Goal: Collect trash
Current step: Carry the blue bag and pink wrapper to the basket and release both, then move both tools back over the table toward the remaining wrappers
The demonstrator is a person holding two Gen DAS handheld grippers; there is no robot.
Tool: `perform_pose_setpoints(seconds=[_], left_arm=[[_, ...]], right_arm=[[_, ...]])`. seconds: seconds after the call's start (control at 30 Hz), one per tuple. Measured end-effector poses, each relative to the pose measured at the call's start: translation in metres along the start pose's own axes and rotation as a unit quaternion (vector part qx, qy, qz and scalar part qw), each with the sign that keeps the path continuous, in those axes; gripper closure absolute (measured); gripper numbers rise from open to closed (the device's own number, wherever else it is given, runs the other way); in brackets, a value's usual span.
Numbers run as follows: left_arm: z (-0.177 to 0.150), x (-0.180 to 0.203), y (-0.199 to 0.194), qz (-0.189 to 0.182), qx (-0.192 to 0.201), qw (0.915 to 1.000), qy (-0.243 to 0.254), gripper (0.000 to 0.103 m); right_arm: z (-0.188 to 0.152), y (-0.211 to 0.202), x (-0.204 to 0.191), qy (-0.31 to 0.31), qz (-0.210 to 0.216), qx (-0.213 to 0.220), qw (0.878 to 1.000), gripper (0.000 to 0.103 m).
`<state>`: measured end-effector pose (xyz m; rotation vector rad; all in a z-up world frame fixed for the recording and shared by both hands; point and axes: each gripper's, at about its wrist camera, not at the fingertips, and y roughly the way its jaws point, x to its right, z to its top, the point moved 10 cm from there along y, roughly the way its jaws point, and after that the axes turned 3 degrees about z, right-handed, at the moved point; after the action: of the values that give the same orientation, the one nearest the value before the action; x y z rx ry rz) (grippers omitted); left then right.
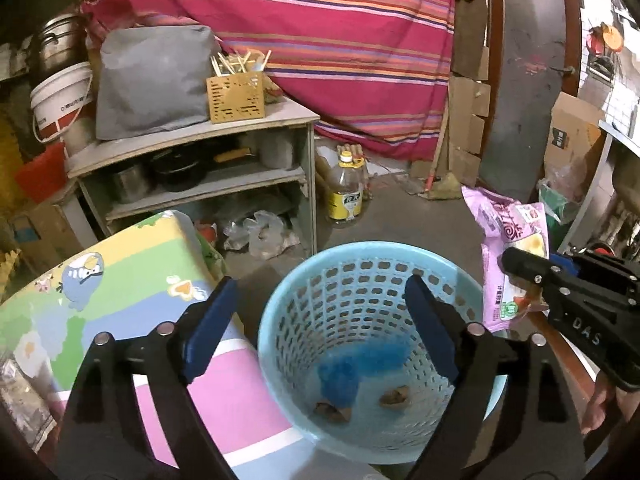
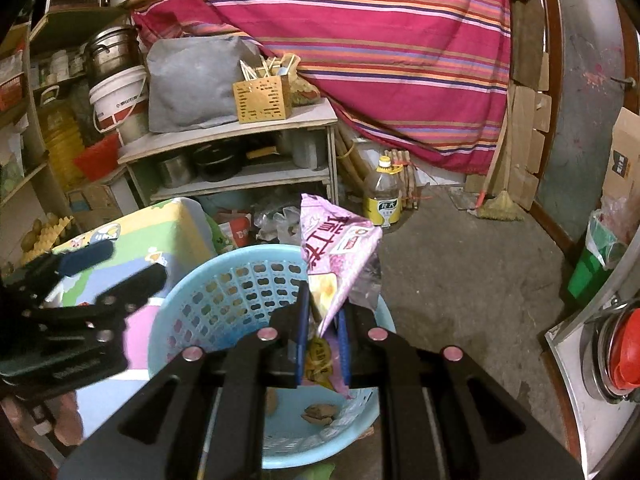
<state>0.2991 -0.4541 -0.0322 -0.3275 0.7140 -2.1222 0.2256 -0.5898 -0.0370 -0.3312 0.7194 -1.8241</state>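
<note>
To bin the purple snack bag, carry it fully over the rim of the blue basket before letting go. The right tool is clamped on the bag's lower end. The left tool gapes empty above the basket, where a blue lump, probably a wrapper, lies.

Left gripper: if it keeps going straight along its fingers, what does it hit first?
Most likely the inside of the blue basket. The left gripper is open and empty above the mouth, aimed down toward the blue item and brown scraps at the bottom. Depth is uncertain.
</note>
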Motion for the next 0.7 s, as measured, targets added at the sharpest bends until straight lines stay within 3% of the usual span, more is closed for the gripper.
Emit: perform_pose_setpoints(seconds=[0.23, 0.33, 0.5, 0.7], left_arm=[[0.006, -0.026, -0.016, 0.027, 0.02, 0.9993, -0.018, 0.01], [0.008, -0.037, -0.021, 0.034, 0.025, 0.9988, -0.025, 0.008], [0.008, -0.05, -0.032, 0.043, 0.029, 0.9983, -0.028, 0.008], [0.0, -0.074, -0.059, 0.053, 0.033, 0.9972, -0.04, 0.005]], right_arm=[[-0.004, 0.015, -0.012, -0.002, 0.008, -0.017, 1.0, 0.083], [-0.007, 0.02, -0.013, -0.002, -0.01, -0.014, 1.0, 0.025], [-0.015, 0.026, -0.013, 0.009, -0.015, -0.025, 1.0, 0.025], [-0.015, 0.004, -0.022, 0.011, -0.021, -0.013, 1.0, 0.024]])
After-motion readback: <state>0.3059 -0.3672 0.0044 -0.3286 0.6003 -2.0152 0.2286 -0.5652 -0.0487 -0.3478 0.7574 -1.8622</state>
